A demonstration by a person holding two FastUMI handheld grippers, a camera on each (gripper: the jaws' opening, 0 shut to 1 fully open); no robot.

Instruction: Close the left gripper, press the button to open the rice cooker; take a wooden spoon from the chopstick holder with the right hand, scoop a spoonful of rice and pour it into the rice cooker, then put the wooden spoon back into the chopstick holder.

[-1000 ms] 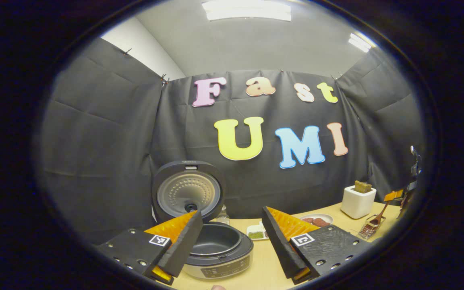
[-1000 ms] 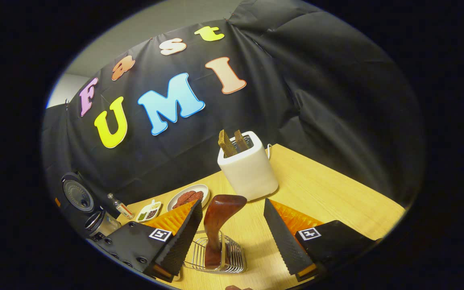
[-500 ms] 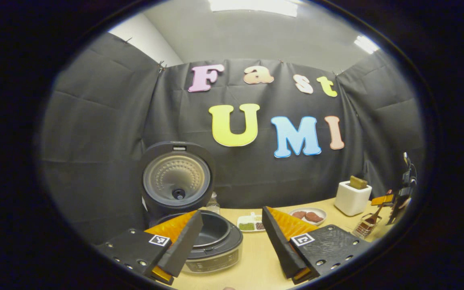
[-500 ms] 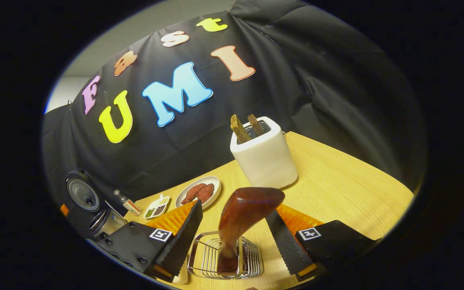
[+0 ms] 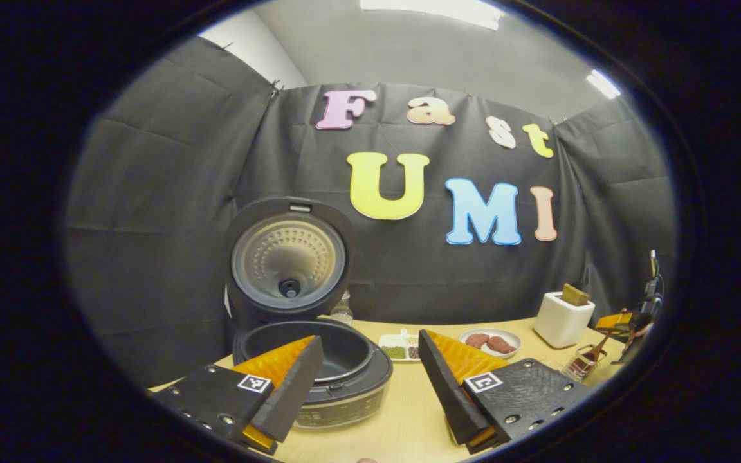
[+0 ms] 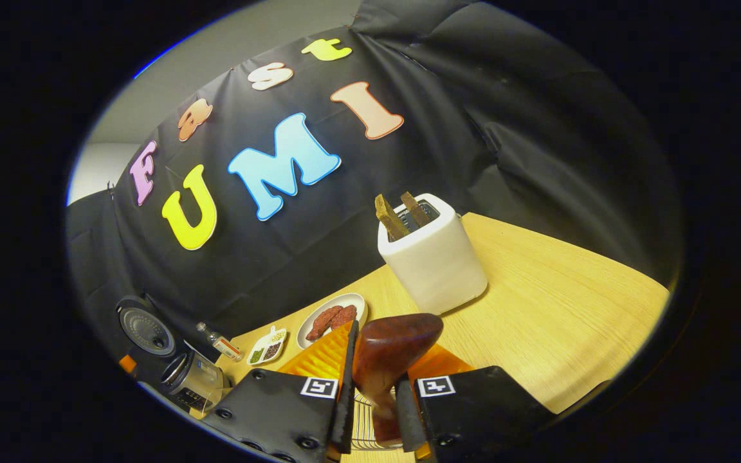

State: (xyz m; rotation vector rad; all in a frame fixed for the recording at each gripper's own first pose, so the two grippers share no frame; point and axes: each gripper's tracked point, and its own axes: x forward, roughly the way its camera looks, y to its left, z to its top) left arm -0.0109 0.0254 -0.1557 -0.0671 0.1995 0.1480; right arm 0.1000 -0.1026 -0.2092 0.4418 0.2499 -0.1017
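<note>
The right hand-held gripper (image 6: 374,399) has just closed its fingers on the handle of the wooden spoon (image 6: 393,350), which a moment ago stood free between spread jaws; the pick-up is secured, so lifting it clear looks next; the spoon still stands in the wire chopstick holder (image 6: 364,434) directly beneath the fingertips. The left hand-held gripper (image 5: 367,399) hangs open, holding nothing; just beyond it on the table (image 5: 409,424) sits the rice cooker (image 5: 319,360), lid up, pot exposed; farther right stands the toaster (image 6: 435,260).
</note>
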